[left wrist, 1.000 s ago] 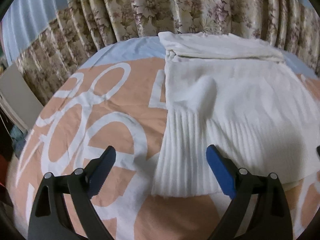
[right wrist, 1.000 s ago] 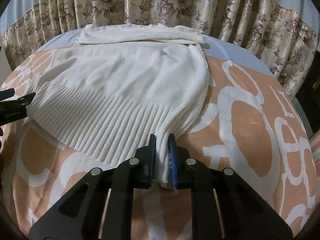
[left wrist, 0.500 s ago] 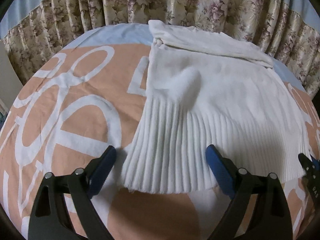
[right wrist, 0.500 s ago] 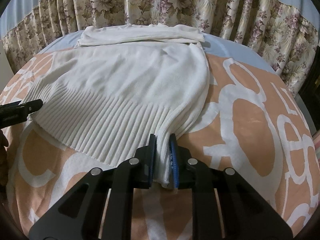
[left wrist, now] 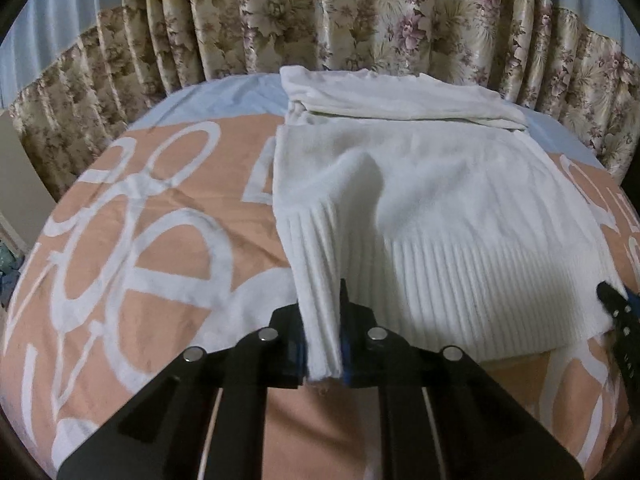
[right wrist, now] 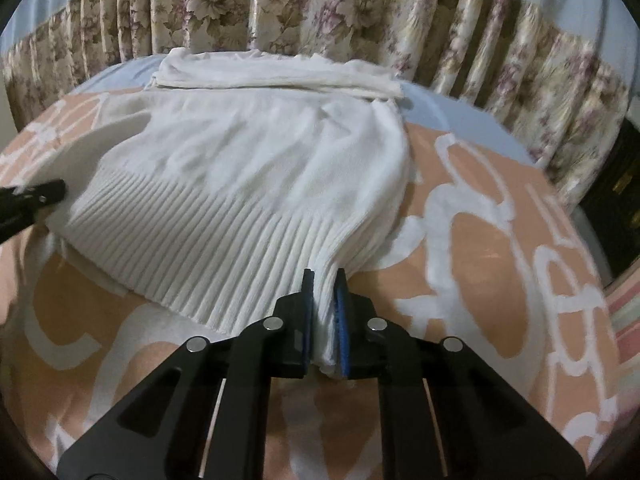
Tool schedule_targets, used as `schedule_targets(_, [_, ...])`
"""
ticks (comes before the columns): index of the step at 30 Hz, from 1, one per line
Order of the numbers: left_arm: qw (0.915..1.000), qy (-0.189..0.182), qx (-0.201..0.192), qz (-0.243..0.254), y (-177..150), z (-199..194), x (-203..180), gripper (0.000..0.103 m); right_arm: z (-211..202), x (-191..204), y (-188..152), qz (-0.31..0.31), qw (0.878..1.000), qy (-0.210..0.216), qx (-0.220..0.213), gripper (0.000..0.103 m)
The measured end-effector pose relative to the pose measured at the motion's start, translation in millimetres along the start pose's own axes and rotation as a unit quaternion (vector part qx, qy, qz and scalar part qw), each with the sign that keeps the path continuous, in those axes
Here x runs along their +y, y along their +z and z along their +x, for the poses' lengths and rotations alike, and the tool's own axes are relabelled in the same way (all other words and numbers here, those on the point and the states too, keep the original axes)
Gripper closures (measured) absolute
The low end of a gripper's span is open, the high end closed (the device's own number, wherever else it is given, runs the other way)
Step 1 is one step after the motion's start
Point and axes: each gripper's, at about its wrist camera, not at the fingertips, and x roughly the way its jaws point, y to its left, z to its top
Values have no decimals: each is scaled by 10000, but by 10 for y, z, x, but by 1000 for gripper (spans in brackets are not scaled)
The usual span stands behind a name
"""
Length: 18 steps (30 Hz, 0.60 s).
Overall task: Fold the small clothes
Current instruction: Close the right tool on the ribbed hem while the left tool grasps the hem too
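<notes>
With each tool, left [left wrist: 323, 336] and right [right wrist: 323, 320], clamped on the white sweater's [left wrist: 420, 200] near ribbed hem corners, uneven lifting could skew the fold.

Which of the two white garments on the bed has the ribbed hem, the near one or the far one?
The near one: the white knit sweater, whose ribbed hem both grippers pinch. The far folded white garment, by the curtain, is smooth, with no ribbing.

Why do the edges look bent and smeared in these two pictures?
Both views: fisheye lenses bow the curtains and darken the corners. Right wrist view: motion blur smears the bedspread lettering. Left wrist view: sharper, with a soft shadow on the white sweater.
</notes>
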Motion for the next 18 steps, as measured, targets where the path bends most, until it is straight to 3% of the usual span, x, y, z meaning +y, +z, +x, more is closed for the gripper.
schedule_targets(9, [9993, 119, -192, 314, -311, -357, -172, 91, -351, -105, -211, -267, 9984, -463, -196, 95])
schedule_targets(18, [9997, 5, -235, 44, -352, -517, -113, 91, -429, -189, -445, -15, 9997, -213, -82, 96])
